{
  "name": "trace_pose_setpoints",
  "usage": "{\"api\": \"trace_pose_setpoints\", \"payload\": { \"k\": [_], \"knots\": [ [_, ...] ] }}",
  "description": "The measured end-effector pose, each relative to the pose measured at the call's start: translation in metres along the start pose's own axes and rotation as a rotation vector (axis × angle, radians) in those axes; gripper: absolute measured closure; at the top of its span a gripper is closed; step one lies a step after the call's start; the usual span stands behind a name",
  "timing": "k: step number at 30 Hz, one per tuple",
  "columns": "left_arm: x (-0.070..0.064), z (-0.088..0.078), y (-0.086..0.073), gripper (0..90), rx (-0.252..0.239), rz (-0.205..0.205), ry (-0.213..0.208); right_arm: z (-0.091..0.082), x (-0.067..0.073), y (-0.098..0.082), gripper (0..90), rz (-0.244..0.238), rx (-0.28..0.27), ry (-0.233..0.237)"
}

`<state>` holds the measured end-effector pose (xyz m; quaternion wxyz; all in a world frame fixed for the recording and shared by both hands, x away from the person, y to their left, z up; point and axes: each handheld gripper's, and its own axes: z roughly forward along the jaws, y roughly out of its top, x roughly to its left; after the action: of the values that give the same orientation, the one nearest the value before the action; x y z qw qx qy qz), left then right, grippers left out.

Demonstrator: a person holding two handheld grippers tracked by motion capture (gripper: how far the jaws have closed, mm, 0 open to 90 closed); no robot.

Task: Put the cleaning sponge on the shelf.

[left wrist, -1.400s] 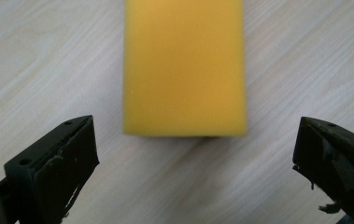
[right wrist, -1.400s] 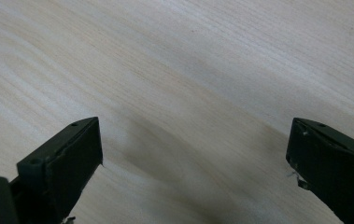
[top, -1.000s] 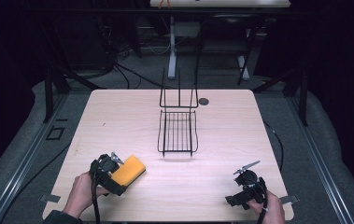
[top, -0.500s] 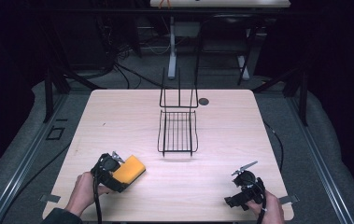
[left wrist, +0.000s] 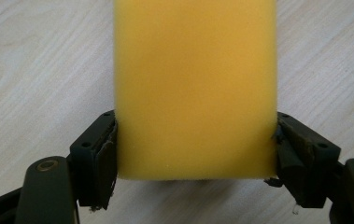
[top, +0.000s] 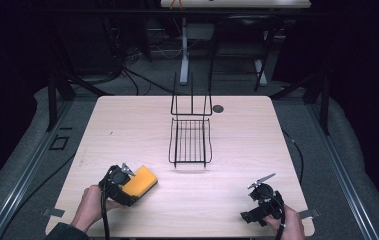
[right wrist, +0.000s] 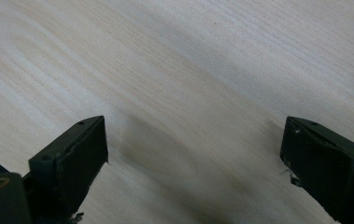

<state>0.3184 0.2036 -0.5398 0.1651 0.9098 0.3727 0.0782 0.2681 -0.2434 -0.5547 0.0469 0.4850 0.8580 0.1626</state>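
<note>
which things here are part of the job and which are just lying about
Part of the job:
- yellow sponge, gripped between the jaws of the left gripper
- left gripper, shut on the sponge
- black wire rack, standing mid-table, probably where the sponge goes

Just lying about:
- right gripper, open over bare table
- small dark disc beside the rack's far end

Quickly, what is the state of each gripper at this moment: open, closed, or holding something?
Left gripper: closed on the yellow rectangular foam sponge, both jaws against its sides.
Right gripper: open, holding nothing, over the light wooden table.
</note>
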Motion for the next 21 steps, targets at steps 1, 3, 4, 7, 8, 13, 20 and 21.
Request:
{"api": "trace_pose_setpoints", "payload": {
  "k": [1, 3, 4, 7, 8, 13, 20, 21],
  "knots": [
    [0.000, -0.001, 0.000, 25.1, -0.002, 0.002, 0.002, 0.000, 0.000, 0.000, 7.1, -0.001, -0.002, 0.000],
    [0.000, -0.001, -0.001, 25.1, -0.004, 0.000, 0.006, 0.000, -0.001, 0.000, 7.2, 0.000, 0.000, 0.001],
    [-0.001, -0.004, -0.002, 25.1, -0.006, 0.002, 0.017, 0.000, -0.001, -0.001, 7.3, 0.002, 0.001, -0.003],
    [0.000, -0.007, -0.004, 25.1, -0.019, 0.004, 0.023, 0.000, 0.000, 0.000, 7.4, 0.002, -0.002, -0.003],
    [0.000, -0.009, -0.004, 25.1, -0.026, 0.005, 0.031, 0.000, 0.000, 0.000, 7.4, 0.000, -0.001, -0.004],
    [0.002, -0.019, -0.005, 25.5, -0.067, 0.000, 0.040, 0.000, 0.000, 0.000, 7.5, -0.005, 0.000, -0.007],
    [0.002, -0.028, -0.002, 25.7, -0.095, 0.016, 0.030, 0.000, 0.000, 0.000, 7.7, -0.003, 0.000, -0.007],
    [0.002, -0.028, -0.002, 25.7, -0.095, 0.016, 0.030, 0.000, 0.001, 0.000, 7.7, -0.004, 0.001, -0.008]
  ]
}}
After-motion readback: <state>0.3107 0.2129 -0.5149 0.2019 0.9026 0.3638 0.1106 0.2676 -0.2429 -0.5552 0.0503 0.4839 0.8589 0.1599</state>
